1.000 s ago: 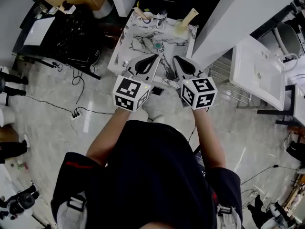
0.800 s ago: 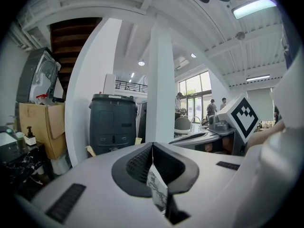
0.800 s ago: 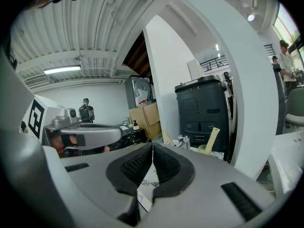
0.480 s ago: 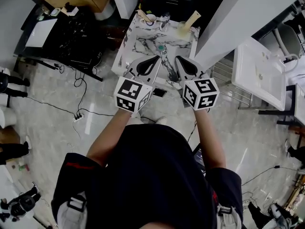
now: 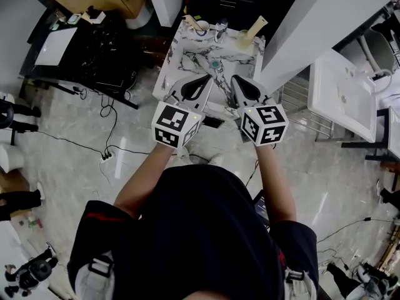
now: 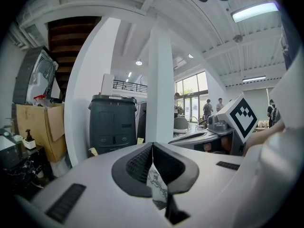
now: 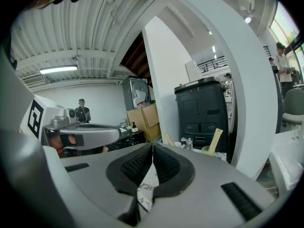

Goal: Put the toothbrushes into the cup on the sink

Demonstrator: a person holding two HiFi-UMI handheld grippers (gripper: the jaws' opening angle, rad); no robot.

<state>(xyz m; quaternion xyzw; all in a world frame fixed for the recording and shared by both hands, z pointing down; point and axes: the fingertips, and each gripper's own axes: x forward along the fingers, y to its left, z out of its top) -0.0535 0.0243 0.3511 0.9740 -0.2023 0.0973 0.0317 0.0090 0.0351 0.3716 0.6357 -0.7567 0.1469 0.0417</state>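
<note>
A marble-patterned sink counter (image 5: 187,58) stands ahead of me, with a drain (image 5: 215,63) in its middle. At its back left a white cup (image 5: 202,25) has a tan stick-like piece (image 5: 191,21) leaning at it. At the back right, a yellow-green cup (image 5: 240,39) holds a cream flat handle (image 5: 256,25), which also shows in the right gripper view as a cream flat handle (image 7: 216,139). Whether these are toothbrushes is too small to tell. My left gripper (image 5: 205,78) and right gripper (image 5: 235,79) hover side by side over the counter's near edge. Both are shut and hold nothing.
A faucet (image 5: 220,25) sits between the two cups. A white pillar (image 5: 312,24) rises right of the counter, with a wire rack (image 5: 294,99) and a white basin (image 5: 340,95) beyond it. A dark bin (image 6: 112,122) stands behind, and a black table with cables (image 5: 94,49) lies to the left.
Both grippers have crept a little forward toward the sink counter, still side by side and shut.
</note>
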